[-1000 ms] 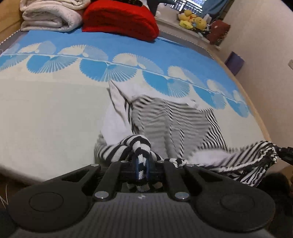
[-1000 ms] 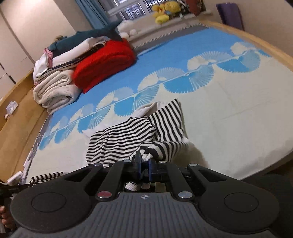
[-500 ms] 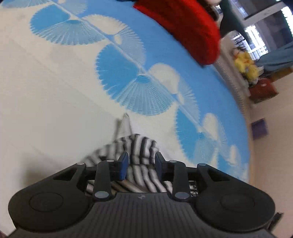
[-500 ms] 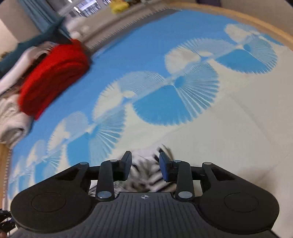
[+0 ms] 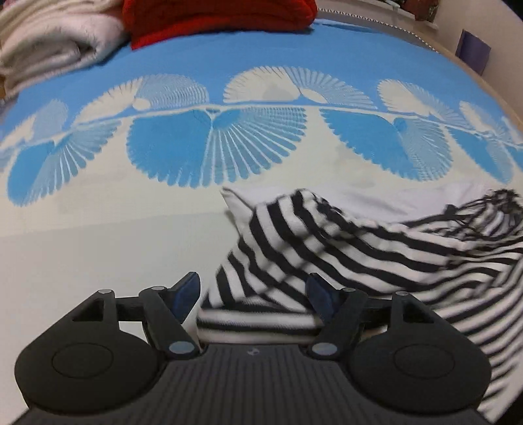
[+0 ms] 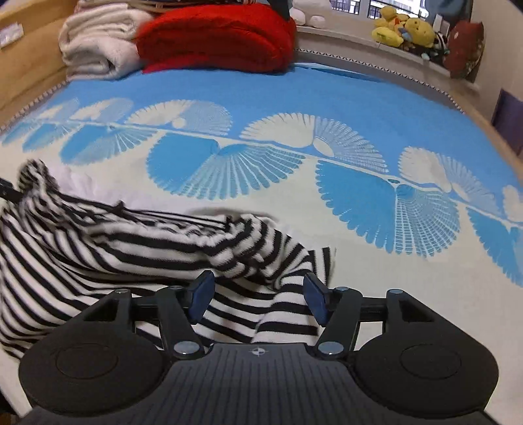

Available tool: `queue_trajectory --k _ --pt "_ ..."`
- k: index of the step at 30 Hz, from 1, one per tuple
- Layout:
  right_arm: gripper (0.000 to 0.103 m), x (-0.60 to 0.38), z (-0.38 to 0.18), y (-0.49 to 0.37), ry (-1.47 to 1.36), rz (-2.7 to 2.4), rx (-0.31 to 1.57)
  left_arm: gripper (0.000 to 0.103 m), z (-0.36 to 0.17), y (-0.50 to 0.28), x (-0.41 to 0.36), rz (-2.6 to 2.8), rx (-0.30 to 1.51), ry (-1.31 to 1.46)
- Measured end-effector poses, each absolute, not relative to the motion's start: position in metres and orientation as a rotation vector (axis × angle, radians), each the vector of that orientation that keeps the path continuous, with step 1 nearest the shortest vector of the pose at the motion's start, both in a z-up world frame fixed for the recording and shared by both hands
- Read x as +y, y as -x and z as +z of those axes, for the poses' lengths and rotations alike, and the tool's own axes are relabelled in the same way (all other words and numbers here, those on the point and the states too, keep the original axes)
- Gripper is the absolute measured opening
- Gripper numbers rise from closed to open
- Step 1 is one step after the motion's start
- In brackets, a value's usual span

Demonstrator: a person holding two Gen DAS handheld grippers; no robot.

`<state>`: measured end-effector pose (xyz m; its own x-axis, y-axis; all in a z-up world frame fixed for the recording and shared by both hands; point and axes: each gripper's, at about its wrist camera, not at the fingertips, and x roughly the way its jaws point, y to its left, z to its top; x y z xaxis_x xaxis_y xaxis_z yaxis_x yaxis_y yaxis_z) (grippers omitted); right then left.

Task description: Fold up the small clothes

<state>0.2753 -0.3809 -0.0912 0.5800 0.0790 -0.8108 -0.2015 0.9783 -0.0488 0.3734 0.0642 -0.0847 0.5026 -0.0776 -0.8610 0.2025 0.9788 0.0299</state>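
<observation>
A black-and-white striped garment (image 5: 343,248) lies crumpled on the blue-and-cream bed cover (image 5: 98,229). It also shows in the right wrist view (image 6: 130,248). My left gripper (image 5: 253,292) is open, its jaws wide apart over the garment's left end. My right gripper (image 6: 258,294) is open too, its jaws standing apart over the garment's right end. Neither gripper holds the cloth. A white inner layer (image 5: 235,202) pokes out at the garment's far left corner.
A red folded blanket (image 6: 215,39) and a cream folded blanket (image 6: 94,49) lie at the head of the bed. Plush toys (image 6: 405,29) sit on a ledge at the back right. The bed's wooden edge (image 6: 490,130) runs along the right.
Both grippers were shut on the striped garment a second ago. They have let go and now stand wide open, with the garment lying on the bed, further up it.
</observation>
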Motion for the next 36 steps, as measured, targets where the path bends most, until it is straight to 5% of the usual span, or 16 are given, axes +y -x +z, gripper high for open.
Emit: queue_trajectory --k 7,9,11,12,15,20,23,26,27,29,30,36 --pt "0.062 -0.354 -0.116 -0.3 0.317 0.186 0.863 0.07 -0.085 -0.392 0.05 -0.182 0.884 -0.199" --pt "0.061 -0.347 -0.12 -0.311 0.328 0.185 0.855 0.058 -0.087 -0.399 0.045 -0.197 0.872 -0.209" --pt "0.06 -0.344 -0.123 -0.322 0.329 0.176 0.845 0.017 -0.088 -0.407 0.045 -0.216 0.874 -0.196" --pt "0.053 -0.343 -0.123 -0.329 0.32 0.168 0.835 0.009 -0.087 -0.411 0.045 -0.225 0.869 -0.184" --pt "0.008 -0.352 -0.12 -0.35 0.206 0.149 0.847 0.004 -0.082 -0.421 0.049 -0.203 0.815 -0.161" --pt "0.006 -0.365 -0.095 -0.372 0.017 0.037 0.707 0.004 -0.07 -0.441 0.052 -0.099 0.742 -0.07" --pt "0.007 -0.36 -0.114 -0.389 0.008 -0.001 0.791 0.006 -0.089 -0.458 0.042 -0.052 0.84 -0.098" --pt "0.013 -0.354 -0.158 -0.404 0.051 -0.023 1.011 0.017 -0.114 -0.471 0.034 -0.052 1.0 -0.116" --pt "0.024 -0.353 -0.16 -0.402 0.068 -0.038 0.991 0.022 -0.111 -0.471 0.033 -0.044 0.997 -0.132" --pt "0.035 -0.354 -0.149 -0.403 0.084 -0.053 0.978 0.062 -0.097 -0.471 0.037 -0.015 0.99 -0.133" --pt "0.038 -0.359 -0.141 -0.402 0.059 -0.048 0.96 0.069 -0.087 -0.469 0.043 -0.012 0.969 -0.104" --pt "0.046 -0.412 -0.093 -0.368 -0.185 -0.05 0.919 0.07 -0.046 -0.443 0.087 -0.045 0.958 0.098"
